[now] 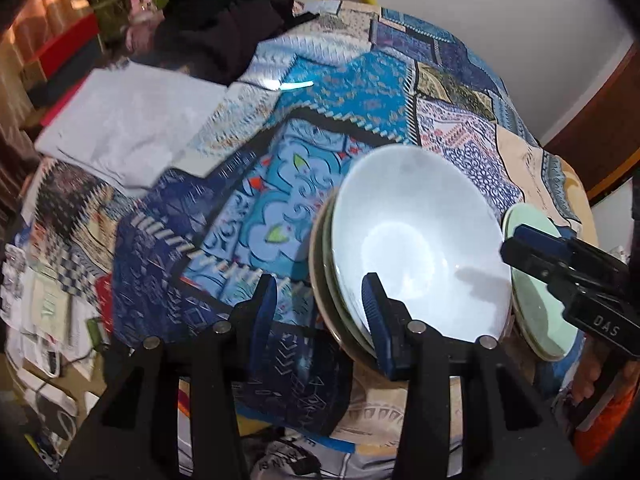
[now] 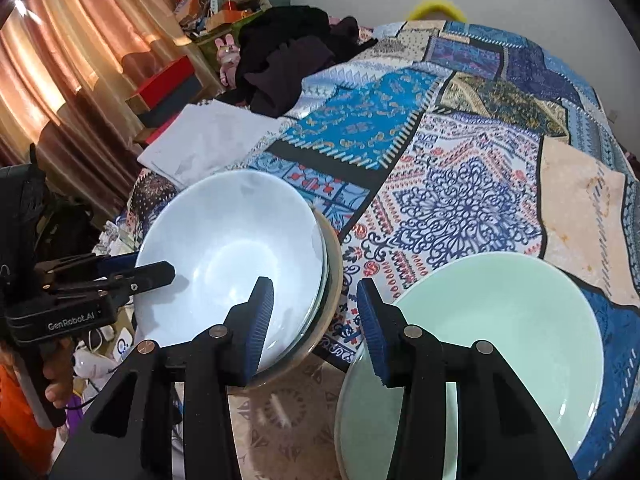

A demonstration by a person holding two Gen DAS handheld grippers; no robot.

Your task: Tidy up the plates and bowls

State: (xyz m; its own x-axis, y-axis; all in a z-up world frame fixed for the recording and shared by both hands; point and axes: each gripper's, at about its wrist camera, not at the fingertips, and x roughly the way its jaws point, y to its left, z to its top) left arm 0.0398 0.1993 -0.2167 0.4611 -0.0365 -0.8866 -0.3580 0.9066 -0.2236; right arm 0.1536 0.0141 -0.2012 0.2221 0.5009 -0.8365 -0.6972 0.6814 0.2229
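A pale blue bowl (image 1: 420, 240) tops a stack of dishes on the patchwork cloth; it also shows in the right wrist view (image 2: 228, 252). A pale green bowl (image 2: 500, 332) sits on a plate to its right, seen at the right edge of the left wrist view (image 1: 536, 308). My left gripper (image 1: 320, 304) is open, its right finger over the blue bowl's near rim, its left finger beside the stack. My right gripper (image 2: 316, 312) is open and empty, over the gap between the two bowls.
A patchwork cloth (image 2: 460, 184) covers the table. A white folded sheet (image 1: 128, 128) lies at the far left with dark clothing (image 2: 292, 56) behind it. Clutter, boxes and curtains stand beyond the left table edge.
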